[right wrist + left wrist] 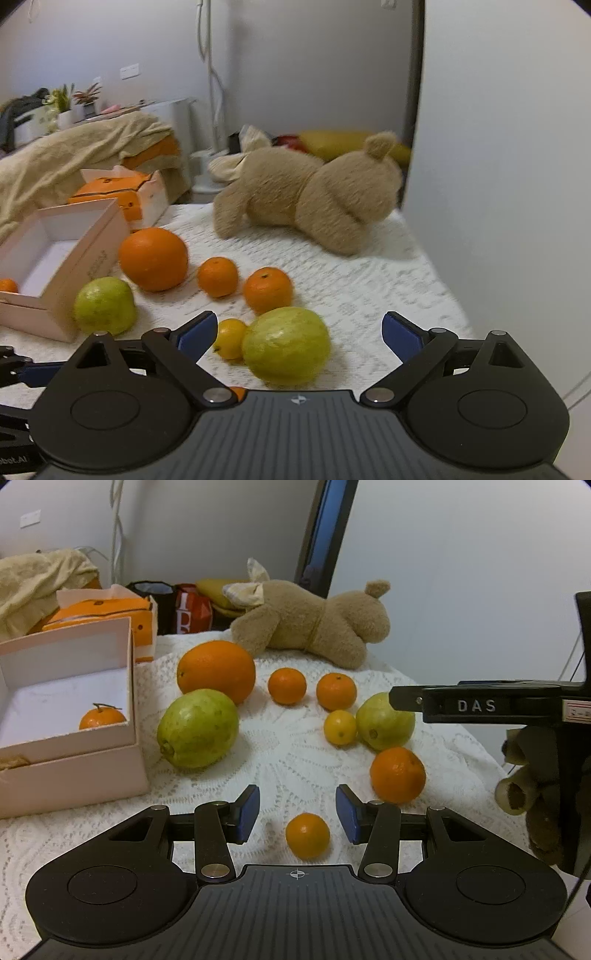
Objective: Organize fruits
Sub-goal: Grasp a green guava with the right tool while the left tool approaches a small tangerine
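A large orange [216,671] is seen at the centre of the lace cloth, with a big green guava [197,728] touching it at five o'clock. Two mandarins [287,685] [336,691] are set side by side at three o'clock of the orange. A small yellow citrus [340,727] is pressed against a second guava [384,722]. Another mandarin [398,774] lies at six o'clock of that guava, and a smaller one [307,836] nearer still. One stemmed mandarin [102,718] is held in the open white box [70,771], probably resting against its front wall.
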The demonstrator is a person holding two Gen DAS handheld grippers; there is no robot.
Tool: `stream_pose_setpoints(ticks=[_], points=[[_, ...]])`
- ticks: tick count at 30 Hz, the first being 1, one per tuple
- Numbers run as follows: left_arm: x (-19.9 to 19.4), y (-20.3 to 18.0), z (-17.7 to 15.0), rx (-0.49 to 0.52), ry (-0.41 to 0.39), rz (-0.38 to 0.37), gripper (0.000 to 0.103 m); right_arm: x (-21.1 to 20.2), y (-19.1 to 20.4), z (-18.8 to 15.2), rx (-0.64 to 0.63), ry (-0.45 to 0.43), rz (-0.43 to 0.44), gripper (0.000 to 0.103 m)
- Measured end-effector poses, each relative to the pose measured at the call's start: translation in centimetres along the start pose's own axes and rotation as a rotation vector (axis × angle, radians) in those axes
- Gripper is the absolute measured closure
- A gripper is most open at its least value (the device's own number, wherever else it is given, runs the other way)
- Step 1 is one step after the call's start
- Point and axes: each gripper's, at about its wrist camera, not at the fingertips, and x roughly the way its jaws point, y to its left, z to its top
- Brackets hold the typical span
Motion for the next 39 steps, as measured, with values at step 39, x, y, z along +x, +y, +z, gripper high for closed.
stream_pose_setpoints(ticks=[39], points=[[-1.7, 4.5, -2.1, 0.000, 0.026, 0.138, 0.065, 0.2, 2.8, 1.2, -0.046, 0.086, 0.302, 0.038]])
